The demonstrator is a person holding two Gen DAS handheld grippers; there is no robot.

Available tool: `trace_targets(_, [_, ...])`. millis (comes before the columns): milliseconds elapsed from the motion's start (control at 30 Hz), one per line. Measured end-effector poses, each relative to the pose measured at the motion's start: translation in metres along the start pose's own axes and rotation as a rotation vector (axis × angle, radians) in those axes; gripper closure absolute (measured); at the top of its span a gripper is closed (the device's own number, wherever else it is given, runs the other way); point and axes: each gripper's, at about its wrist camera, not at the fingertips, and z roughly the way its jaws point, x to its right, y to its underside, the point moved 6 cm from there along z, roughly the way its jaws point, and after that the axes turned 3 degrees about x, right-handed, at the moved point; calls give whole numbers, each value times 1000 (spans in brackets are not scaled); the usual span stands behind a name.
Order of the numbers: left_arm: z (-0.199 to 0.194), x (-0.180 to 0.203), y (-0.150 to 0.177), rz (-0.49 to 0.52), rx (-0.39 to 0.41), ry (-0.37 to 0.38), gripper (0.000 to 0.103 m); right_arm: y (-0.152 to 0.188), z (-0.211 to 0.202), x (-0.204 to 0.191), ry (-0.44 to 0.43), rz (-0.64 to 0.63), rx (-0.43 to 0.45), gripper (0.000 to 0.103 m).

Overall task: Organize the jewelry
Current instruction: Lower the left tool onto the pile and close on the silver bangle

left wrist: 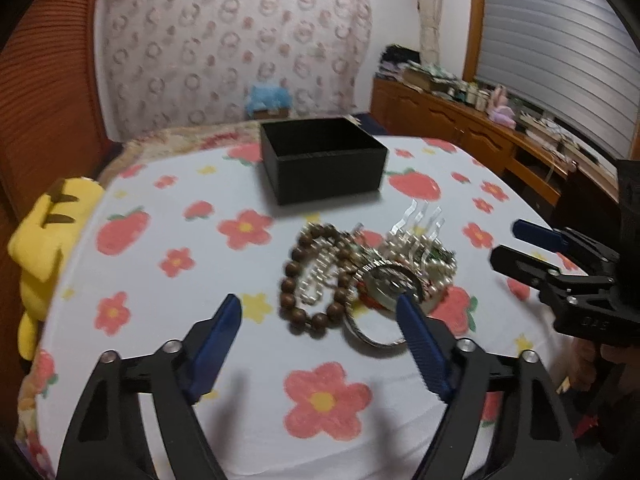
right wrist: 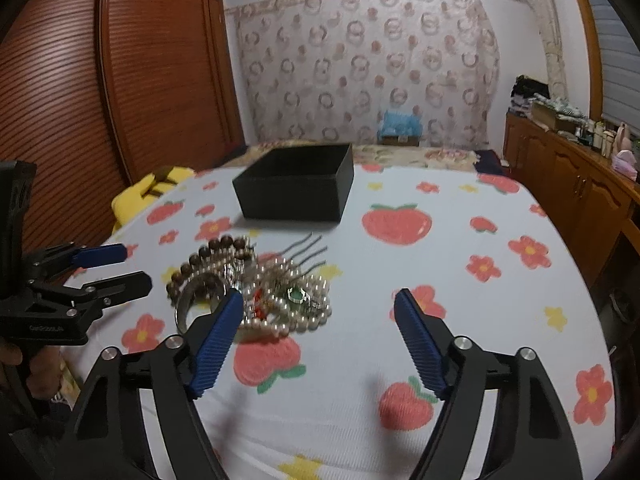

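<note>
- Left hand-held gripper (left wrist: 320,312): jaws apart, nothing gripped, over jewelry pile (left wrist: 368,276).
- Right hand-held gripper (right wrist: 320,308): jaws apart, empty.
- Pile on bed cover (right wrist: 440,240), near black box (right wrist: 296,188), apart.

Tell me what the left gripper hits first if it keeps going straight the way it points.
Probably the wooden bead bracelet at the near edge of the jewelry pile; the open left gripper frames it, though depth is unclear.
</note>
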Motion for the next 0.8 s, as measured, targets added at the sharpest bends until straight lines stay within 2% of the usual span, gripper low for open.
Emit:
trace_targets(100, [12, 6, 6, -11, -46, 47, 50, 5, 5, 0, -2, -7, -19, 26])
trace_targets(367, [30, 13, 14, -54, -123, 118, 82, 10, 10, 1, -20, -5, -42, 26])
trace_targets(533, [38, 14, 13, -65, -137, 119, 83, 10, 10, 0, -27, -3, -44, 26])
trace_targets(600, [42, 14, 12, -65, -142, 114, 93, 9, 10, -1, -33, -11, -50, 26])
trace_targets(800, [35, 8, 11, -68, -113, 102, 100, 5, 16, -6, -71, -38, -82, 37])
